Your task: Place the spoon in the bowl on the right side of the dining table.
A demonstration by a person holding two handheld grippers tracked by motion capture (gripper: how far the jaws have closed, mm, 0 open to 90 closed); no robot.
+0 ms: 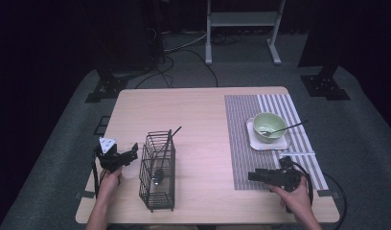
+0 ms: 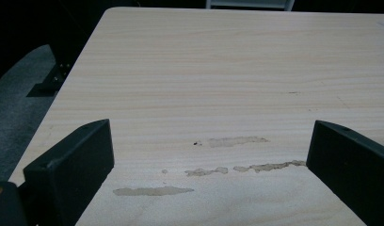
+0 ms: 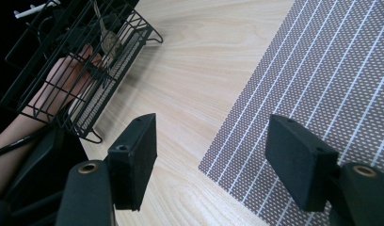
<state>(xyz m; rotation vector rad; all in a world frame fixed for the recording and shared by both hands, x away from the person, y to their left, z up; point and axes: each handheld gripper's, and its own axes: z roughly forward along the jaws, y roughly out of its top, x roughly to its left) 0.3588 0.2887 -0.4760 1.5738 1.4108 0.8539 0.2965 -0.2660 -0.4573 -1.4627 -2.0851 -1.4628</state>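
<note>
A black wire basket (image 1: 157, 170) stands on the wooden table (image 1: 198, 110) left of centre, with a dark spoon (image 1: 162, 160) leaning inside it. My left gripper (image 1: 131, 154) hovers just left of the basket, open and holding nothing; its jaws frame bare wood with pale smears (image 2: 228, 167). My right gripper (image 1: 253, 176) rests at the front edge of the striped placemat (image 1: 268, 139), open and holding nothing. In the right gripper view the basket (image 3: 77, 70) and the spoon (image 3: 108, 40) lie beyond its jaws. A green bowl (image 1: 269, 127) holds a dark utensil (image 1: 287, 127).
The bowl sits on a pale square coaster (image 1: 253, 139) on the placemat (image 3: 322, 84). Behind the table stand a white frame (image 1: 244, 28), black stand feet (image 1: 105, 88) and floor cables (image 1: 184, 52). Bare wood lies between the basket and the placemat.
</note>
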